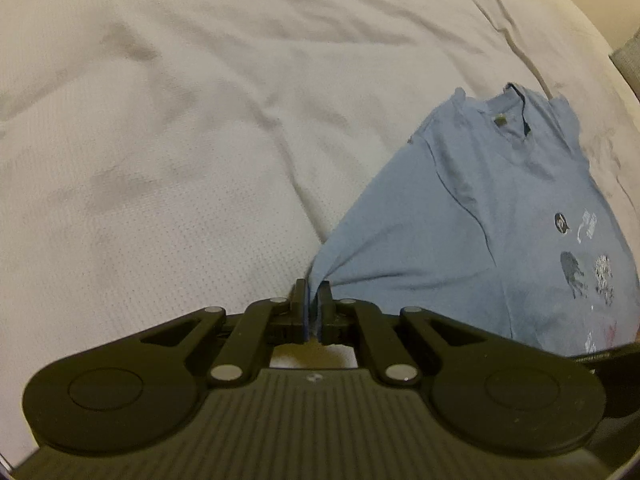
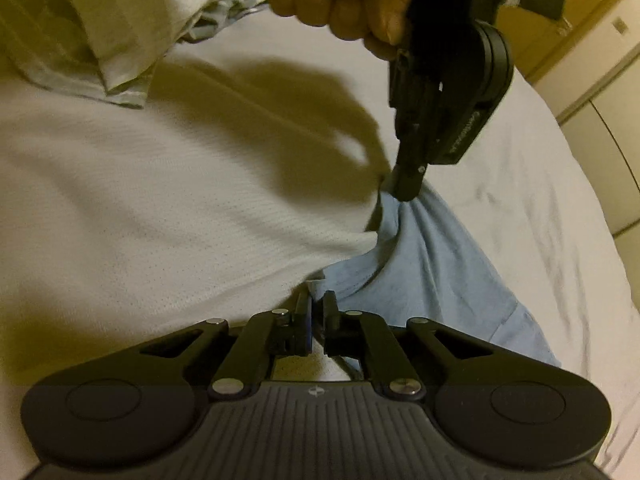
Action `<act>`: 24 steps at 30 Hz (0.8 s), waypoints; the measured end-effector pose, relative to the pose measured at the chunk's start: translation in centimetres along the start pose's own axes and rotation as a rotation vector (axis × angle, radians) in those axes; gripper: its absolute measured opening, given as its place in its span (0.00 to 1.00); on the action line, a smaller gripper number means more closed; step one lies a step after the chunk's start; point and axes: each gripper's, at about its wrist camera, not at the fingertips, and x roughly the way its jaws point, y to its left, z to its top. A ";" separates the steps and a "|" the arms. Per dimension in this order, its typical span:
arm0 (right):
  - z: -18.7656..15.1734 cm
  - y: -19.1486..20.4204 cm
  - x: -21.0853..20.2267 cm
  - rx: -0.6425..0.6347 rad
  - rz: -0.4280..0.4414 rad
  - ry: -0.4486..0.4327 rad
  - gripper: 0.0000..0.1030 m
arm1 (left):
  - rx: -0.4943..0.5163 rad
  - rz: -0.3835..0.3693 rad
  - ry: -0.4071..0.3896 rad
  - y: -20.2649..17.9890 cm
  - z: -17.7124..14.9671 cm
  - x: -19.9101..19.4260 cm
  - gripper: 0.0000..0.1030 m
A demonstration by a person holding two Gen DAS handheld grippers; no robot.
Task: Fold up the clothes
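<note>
Left wrist view: the left gripper (image 1: 313, 304) is clenched on a bunched edge of the blue T-shirt (image 1: 472, 216). The shirt spreads to the right over the white bedsheet (image 1: 160, 140), collar at the far end, printed graphics near the right border.

Right wrist view: the right gripper (image 2: 319, 312) pinches a corner of the same shirt between nearly closed fingers. Across the sheet, the left gripper, held by a hand (image 2: 352, 4), clamps a gathered fold. A pale striped pillowcase (image 2: 100, 40) lies upper left.

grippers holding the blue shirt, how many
2: the left gripper pinches the blue shirt's edge, and the right gripper pinches another edge; both show jaws closed on cloth.
</note>
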 end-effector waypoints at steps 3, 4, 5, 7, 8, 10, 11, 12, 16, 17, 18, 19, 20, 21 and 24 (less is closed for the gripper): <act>-0.4 0.4 0.1 -0.029 -0.043 0.002 0.15 | -0.020 0.002 -0.013 0.2 0.1 -0.2 0.03; -0.5 0.5 0.2 -0.042 -0.058 0.005 0.15 | -0.020 0.001 -0.010 0.2 0.2 -0.2 0.03; -0.4 0.1 0.4 -0.020 -0.054 0.012 0.14 | -0.018 0.002 -0.008 0.2 0.3 -0.3 0.03; -0.2 -0.2 0.4 0.012 -0.035 -0.004 0.02 | -0.007 0.007 -0.004 0.1 0.3 -0.5 0.03; 0.0 -0.4 0.5 0.027 -0.026 -0.012 0.00 | -0.002 0.013 -0.002 0.1 0.3 -0.7 0.03; 0.0 -0.2 -0.1 0.009 0.011 -0.042 0.01 | 0.008 0.033 0.006 0.1 0.2 -1.1 0.03; -0.2 -0.2 -0.4 -0.006 0.039 -0.049 0.01 | 0.013 0.048 0.011 0.1 0.1 -1.2 0.03; -0.8 -0.3 -0.7 -0.016 0.054 -0.048 0.01 | 0.017 0.065 0.016 0.2 0.0 -1.3 0.03; -2.7 -0.9 -1.5 -0.033 0.095 -0.040 0.00 | 0.009 0.098 0.022 1.2 -0.2 -1.5 0.03; -3.0 -1.0 -1.6 -0.026 0.099 -0.036 0.00 | 0.003 0.098 0.017 1.3 -0.2 -1.5 0.03; -3.3 -1.2 -1.6 -0.019 0.103 -0.032 0.00 | -0.007 0.096 0.010 1.5 -0.2 -1.6 0.03; -3.2 -1.1 -1.8 0.002 0.115 -0.031 0.01 | -0.016 0.094 0.003 1.6 -0.2 -1.6 0.03; -3.1 -0.9 -2.0 0.022 0.127 -0.030 0.03 | -0.022 0.094 -0.004 1.6 -0.2 -1.7 0.03; -3.1 -0.8 -2.2 0.043 0.139 -0.028 0.13 | -0.025 0.094 -0.008 1.5 -0.3 -1.8 0.03; -2.9 -0.5 -2.8 0.104 0.175 -0.025 0.30 | -0.030 0.091 -0.020 1.0 -0.9 -2.2 0.03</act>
